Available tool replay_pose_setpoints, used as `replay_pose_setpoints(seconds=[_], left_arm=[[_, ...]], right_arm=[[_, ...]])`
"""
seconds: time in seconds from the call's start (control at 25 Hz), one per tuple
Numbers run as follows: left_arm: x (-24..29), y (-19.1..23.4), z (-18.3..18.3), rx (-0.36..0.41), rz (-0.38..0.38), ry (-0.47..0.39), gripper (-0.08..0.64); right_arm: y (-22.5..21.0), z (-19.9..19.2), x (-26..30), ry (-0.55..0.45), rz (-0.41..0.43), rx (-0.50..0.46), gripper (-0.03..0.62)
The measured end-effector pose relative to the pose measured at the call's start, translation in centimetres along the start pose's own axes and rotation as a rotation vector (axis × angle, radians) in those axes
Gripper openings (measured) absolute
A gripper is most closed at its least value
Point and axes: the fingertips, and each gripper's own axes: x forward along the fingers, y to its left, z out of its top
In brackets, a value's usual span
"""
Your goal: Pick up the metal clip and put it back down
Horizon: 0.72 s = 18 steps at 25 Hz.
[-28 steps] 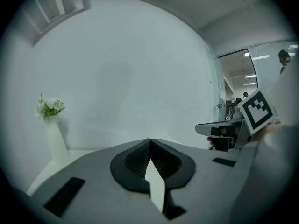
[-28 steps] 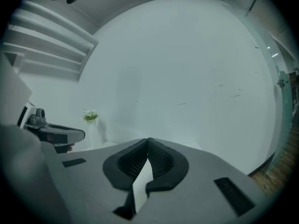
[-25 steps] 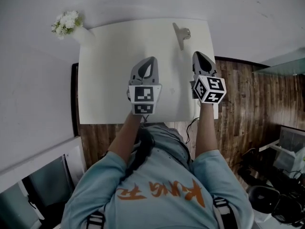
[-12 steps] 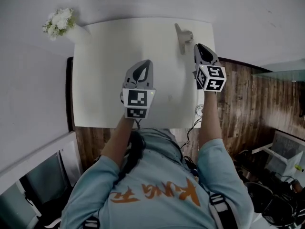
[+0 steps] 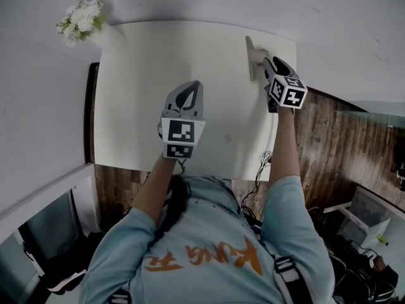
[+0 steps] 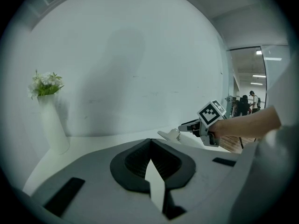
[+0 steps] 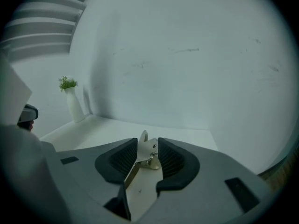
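The metal clip (image 5: 253, 57) lies near the far right corner of the white table (image 5: 158, 62). My right gripper (image 5: 272, 66) has reached it. In the right gripper view the clip (image 7: 148, 157) sits between the two dark pads of that gripper (image 7: 149, 146); the jaws are opening and stand wide beside it, not pressing. My left gripper (image 5: 188, 97) hovers over the table's middle, its jaw tips together and nothing in them (image 6: 150, 143). From the left gripper view I see the clip (image 6: 169, 135) just in front of the right gripper (image 6: 186, 127).
A white vase with flowers (image 5: 83, 23) stands at the table's far left corner, against the pale wall. The table's right edge runs close beside the clip, with wooden floor (image 5: 316, 125) below. A cable (image 5: 262, 160) hangs at the near right edge.
My right gripper has travelled forward along the table's right side to the clip. The left gripper has stayed over the middle.
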Motion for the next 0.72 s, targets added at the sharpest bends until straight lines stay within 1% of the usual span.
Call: replay_pose_setpoints(seconds=[0.08,0.24,0.36,0.44,0.6,0.72], left_arm=[[0.3,0.4,-0.4,-0.010,0.007,0.011,0.017],[0.6,1.1,-0.8,-0.031,0.006,0.016,0.017],[0.7,1.8,-1.2,-0.041,0.019,0.023,0.017],[0.8,2.2,-1.4,-0.045,0.026,0.030,0.017],[1.1,2.3,-1.7,-0.058,0.019,0.029,0.017],[0.8,2.2,-1.5,-0.060,0.020,0.021,0.017]], right_arm=[[-0.5,-0.5,1.4,0.020,0.010,0.031,0.159],[-1.7,-1.5,3.4,0.036,0.016,0.132,0.164],[-1.4,-2.2,4.3,0.045,0.044,0.187,0.158],[-1.0,-2.0,4.5,0.037,0.049,0.204,0.116],[-0.7,-1.6,4.7,0.025,0.042,0.220,0.103],[0.8,-0.3,4.2,-0.015,0.084,0.252,0.051]])
